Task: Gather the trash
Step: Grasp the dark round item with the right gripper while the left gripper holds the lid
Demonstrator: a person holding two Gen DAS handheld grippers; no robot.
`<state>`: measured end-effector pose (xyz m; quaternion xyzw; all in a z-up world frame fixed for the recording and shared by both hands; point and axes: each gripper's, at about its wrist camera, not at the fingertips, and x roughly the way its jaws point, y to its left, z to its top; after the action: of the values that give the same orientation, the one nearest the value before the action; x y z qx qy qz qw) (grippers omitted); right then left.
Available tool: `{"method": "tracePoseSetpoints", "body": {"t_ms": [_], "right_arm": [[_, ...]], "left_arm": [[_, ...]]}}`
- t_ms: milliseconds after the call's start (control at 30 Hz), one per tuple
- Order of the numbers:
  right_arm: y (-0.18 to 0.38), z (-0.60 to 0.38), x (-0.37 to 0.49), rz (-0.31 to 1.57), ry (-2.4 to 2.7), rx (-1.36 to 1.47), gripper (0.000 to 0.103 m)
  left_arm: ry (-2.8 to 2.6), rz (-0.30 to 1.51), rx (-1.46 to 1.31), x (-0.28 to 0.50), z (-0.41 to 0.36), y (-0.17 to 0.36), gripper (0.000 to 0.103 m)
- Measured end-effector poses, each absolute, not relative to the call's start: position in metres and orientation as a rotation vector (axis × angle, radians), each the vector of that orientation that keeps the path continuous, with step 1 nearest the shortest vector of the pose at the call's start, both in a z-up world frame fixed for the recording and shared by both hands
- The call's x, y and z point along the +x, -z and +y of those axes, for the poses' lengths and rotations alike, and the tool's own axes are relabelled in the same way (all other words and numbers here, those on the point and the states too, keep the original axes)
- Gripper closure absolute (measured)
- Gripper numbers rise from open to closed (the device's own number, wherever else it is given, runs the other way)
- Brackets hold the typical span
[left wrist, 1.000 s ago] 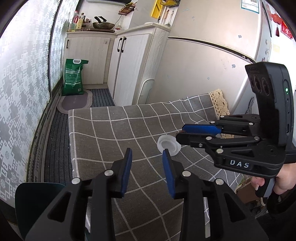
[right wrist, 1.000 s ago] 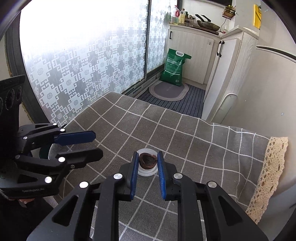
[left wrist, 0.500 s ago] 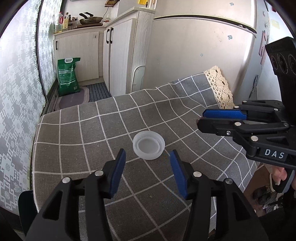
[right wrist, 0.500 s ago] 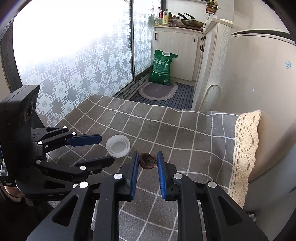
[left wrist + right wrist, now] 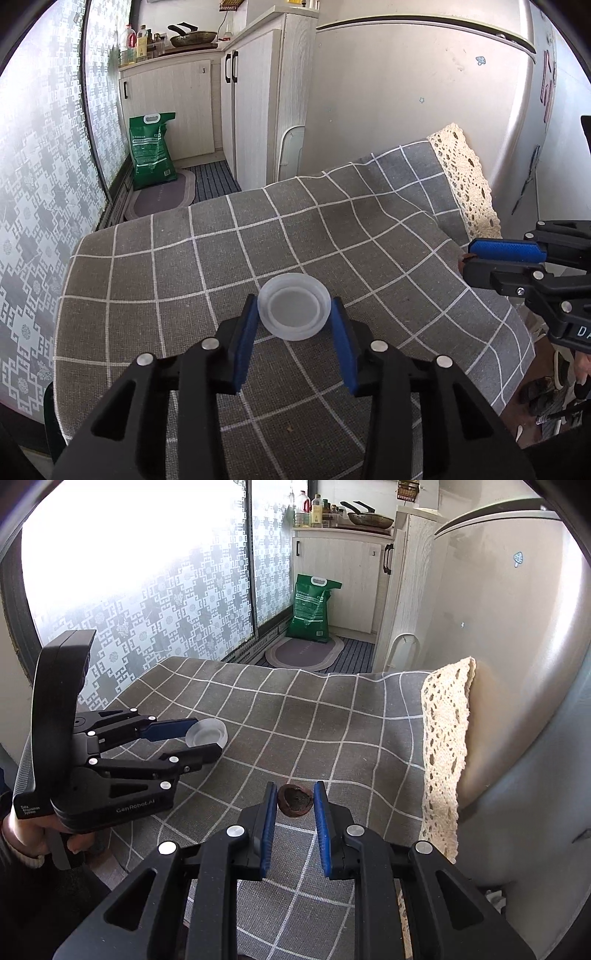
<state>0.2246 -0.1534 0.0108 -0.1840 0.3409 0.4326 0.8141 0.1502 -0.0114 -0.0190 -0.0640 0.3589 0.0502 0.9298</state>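
A translucent white plastic cup [image 5: 293, 312] sits between the blue pads of my left gripper [image 5: 294, 314], which closes on its sides just above the grey checked tablecloth [image 5: 184, 280]. It also shows in the right wrist view [image 5: 206, 733], held by the left gripper [image 5: 199, 738]. My right gripper [image 5: 295, 800] is shut on a brown nut shell [image 5: 295, 799] and holds it over the cloth. In the left wrist view the right gripper [image 5: 466, 261] is at the right, with a bit of the shell [image 5: 462, 262] at its tips.
A cream lace trim [image 5: 445, 738] edges the cloth on the right, beside a pale fridge [image 5: 517, 646]. White cabinets [image 5: 255, 99], a green bag [image 5: 151, 147] and a floor mat [image 5: 162, 195] lie beyond the table. A patterned window [image 5: 147, 602] is on the left.
My left gripper moved forward and closed around the cup. My right gripper carried the shell away to the right, farther from the cup.
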Motion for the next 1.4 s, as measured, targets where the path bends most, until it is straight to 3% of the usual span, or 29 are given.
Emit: {"method": "tracePoseSetpoints", "body": {"t_ms": [1400], "right_arm": [[-0.021, -0.054, 0.181, 0.698, -1.049, -0.495, 0.083]], "left_arm": [[-0.158, 0.645, -0.210, 0.053, 0.082, -0.001, 0.061]]}}
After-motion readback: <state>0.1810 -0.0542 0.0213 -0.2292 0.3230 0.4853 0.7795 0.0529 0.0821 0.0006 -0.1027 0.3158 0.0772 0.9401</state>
